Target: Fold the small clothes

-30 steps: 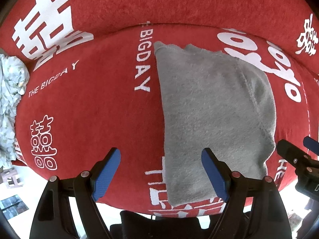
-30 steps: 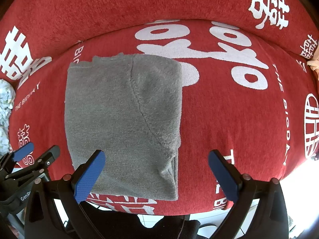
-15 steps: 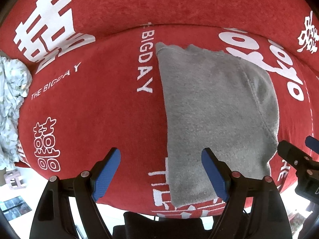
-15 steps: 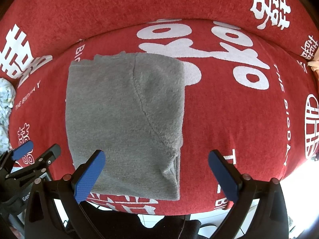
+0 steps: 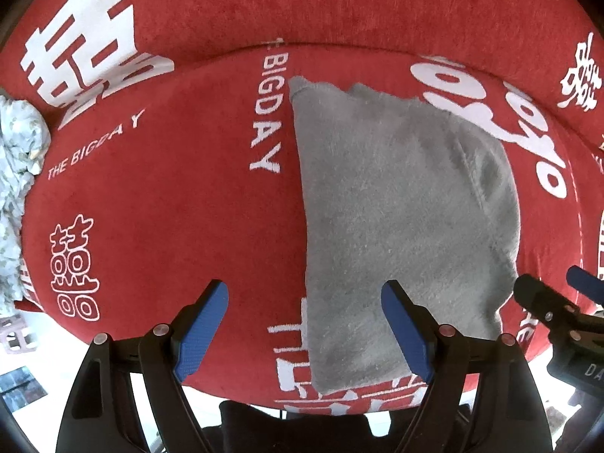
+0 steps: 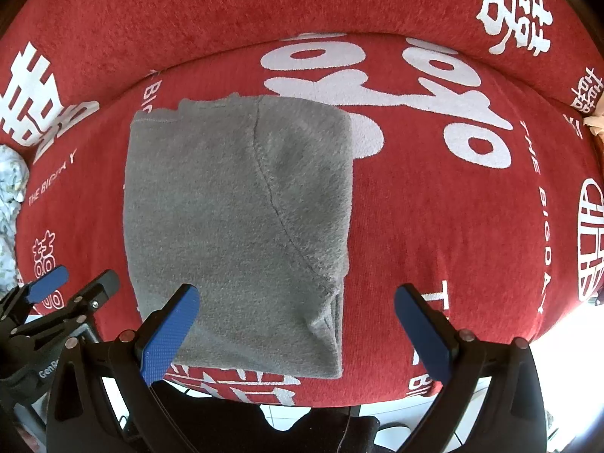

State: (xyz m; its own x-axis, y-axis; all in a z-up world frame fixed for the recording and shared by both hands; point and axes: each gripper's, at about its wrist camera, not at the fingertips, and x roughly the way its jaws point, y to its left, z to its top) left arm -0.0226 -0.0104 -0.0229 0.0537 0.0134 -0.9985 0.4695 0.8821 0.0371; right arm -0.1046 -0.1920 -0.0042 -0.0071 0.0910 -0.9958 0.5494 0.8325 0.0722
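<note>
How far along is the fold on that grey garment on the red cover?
Done: the grey garment lies folded into a compact rectangle, layered edges showing at its near right corner, flat on the red cover. In hand: nothing; the left tool and right tool both hang open above it, gripping no cloth. Left: perhaps one more fold or moving on; a pale patterned cloth sits bunched at the far left.

The grey garment (image 6: pixel 234 226) is soft, matt fleece with a fuzzy nap and stitched seams. Under it, the red sofa cover (image 6: pixel 434 234) is short-piled cloth with white woven lettering. Beside the garment, gripper pads (image 6: pixel 170 334) look dimpled blue rubber on black matt plastic.
</note>
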